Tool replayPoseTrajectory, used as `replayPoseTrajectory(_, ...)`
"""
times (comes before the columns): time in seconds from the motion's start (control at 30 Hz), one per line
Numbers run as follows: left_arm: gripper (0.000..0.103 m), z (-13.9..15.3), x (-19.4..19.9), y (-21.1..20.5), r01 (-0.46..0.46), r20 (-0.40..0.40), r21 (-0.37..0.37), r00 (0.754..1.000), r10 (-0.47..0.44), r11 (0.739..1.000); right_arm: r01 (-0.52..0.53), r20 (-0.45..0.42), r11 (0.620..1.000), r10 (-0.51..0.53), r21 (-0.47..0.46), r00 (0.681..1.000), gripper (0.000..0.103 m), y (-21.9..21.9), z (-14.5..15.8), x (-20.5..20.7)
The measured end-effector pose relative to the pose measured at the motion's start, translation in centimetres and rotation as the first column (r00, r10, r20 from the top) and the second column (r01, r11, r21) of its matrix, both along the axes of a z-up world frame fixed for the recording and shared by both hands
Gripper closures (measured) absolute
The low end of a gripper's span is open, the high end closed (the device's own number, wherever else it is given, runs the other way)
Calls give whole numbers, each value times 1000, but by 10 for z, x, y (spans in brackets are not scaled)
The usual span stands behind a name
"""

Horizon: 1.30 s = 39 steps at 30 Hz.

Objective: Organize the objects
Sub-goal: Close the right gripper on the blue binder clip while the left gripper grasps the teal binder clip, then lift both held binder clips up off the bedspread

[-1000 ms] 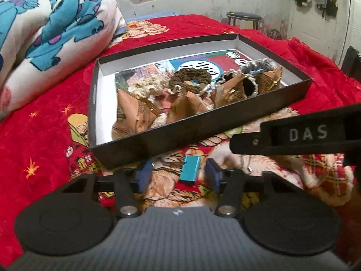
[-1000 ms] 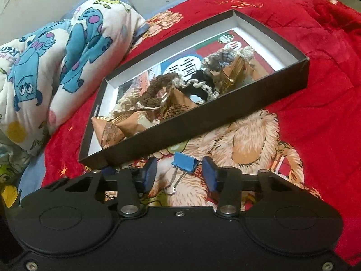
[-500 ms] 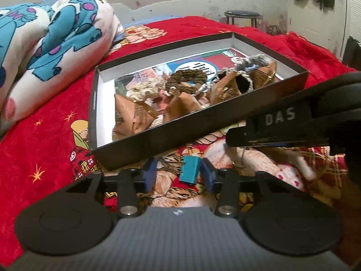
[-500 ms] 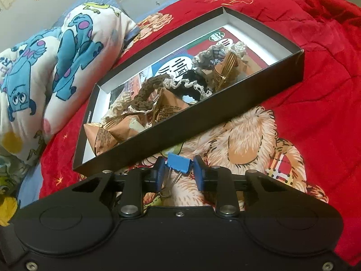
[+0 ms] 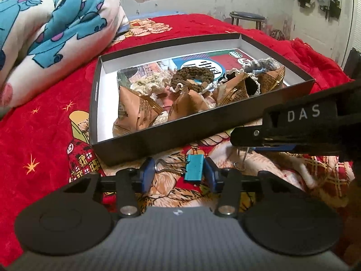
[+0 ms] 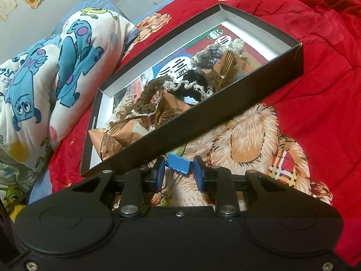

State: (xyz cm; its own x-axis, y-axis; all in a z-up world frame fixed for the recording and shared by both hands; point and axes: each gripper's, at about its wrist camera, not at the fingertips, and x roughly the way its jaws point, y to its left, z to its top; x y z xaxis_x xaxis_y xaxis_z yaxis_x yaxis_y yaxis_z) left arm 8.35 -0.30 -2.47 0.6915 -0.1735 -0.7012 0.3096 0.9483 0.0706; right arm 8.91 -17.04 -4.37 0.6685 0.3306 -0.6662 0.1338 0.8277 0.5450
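A teal binder clip [image 5: 193, 169] lies sideways on the bed between my left gripper's [image 5: 178, 172] blue pads. Its wire handles touch the left pad and its body touches the right pad as the jaws are closing. My right gripper [image 6: 179, 172] is shut on a blue binder clip [image 6: 179, 163], whose wire handles hang below. In the left wrist view its black fingers [image 5: 248, 135] reach in from the right. Just beyond both grippers stands an open black box [image 5: 203, 126] holding brown snack packets [image 5: 135, 110] and crocheted scrunchies [image 5: 191, 74].
A red printed blanket [image 5: 33, 124] covers the bed. A rolled quilt with blue monsters [image 5: 56, 33] lies to the left of the box. A round stool [image 5: 247, 17] stands by the far wall, and clothes hang at the upper right.
The right gripper's pads have come together onto the blue clip. The teal clip has turned from standing free between the left pads to lying across the gap, its handles pointing left.
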Motion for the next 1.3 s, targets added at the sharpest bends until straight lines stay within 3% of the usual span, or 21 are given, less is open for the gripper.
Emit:
replayPoseTrajectory(0.5,53,18,-13,-2,7,51,-22,999,-6,1000,-9,44,1000,8,15,999,76,4,15,-7)
replayPoseTrajectory(1.3,53,61,-19,12,-4,206,-141,978,34,990,-57,232,992,30,111,972,77,-2,62,-21)
